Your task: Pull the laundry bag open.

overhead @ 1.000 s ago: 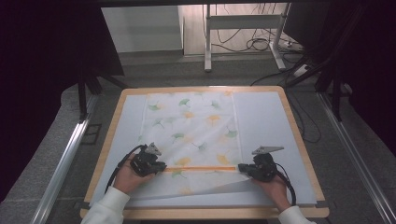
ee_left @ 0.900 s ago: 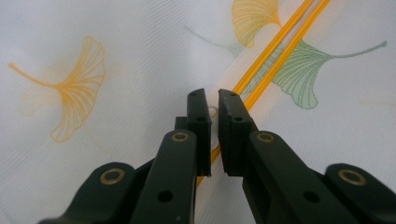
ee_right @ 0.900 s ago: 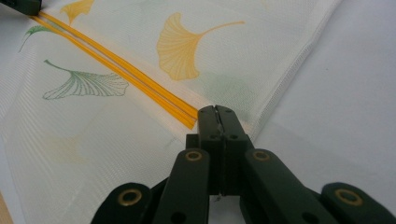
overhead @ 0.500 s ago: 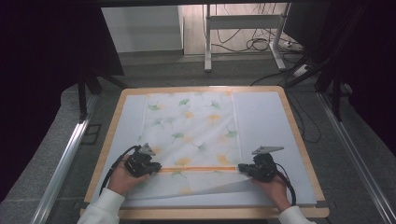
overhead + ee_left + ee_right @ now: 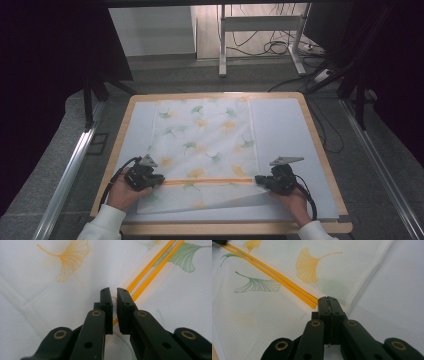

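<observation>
High view: a thin white cloth (image 5: 207, 150), printed with green and yellow ginkgo leaves, lies creased on a pale mat (image 5: 285, 130) set in a wooden-rimmed table (image 5: 315, 135). An orange double stripe (image 5: 207, 182) runs across the cloth near its front edge. The left gripper (image 5: 150, 179) sits at the stripe's left end, the right gripper (image 5: 262, 181) at its right end, each in a hand with a white sleeve. The cloth's front strip lies folded, its right corner rising toward the right gripper.

Left gripper view: the black jaws stand a narrow slit apart, ribbed pads (image 5: 106, 307) facing each other, over the finely woven cloth (image 5: 50, 302). The stripe (image 5: 150, 267) runs into the gap; whether the pads pinch the fabric I cannot tell.

Right gripper view: the jaws are pressed together on the cloth (image 5: 262, 315) at its hemmed edge, just where the stripe (image 5: 274, 275) ends. Bare smooth mat (image 5: 402, 290) lies beside it.
</observation>
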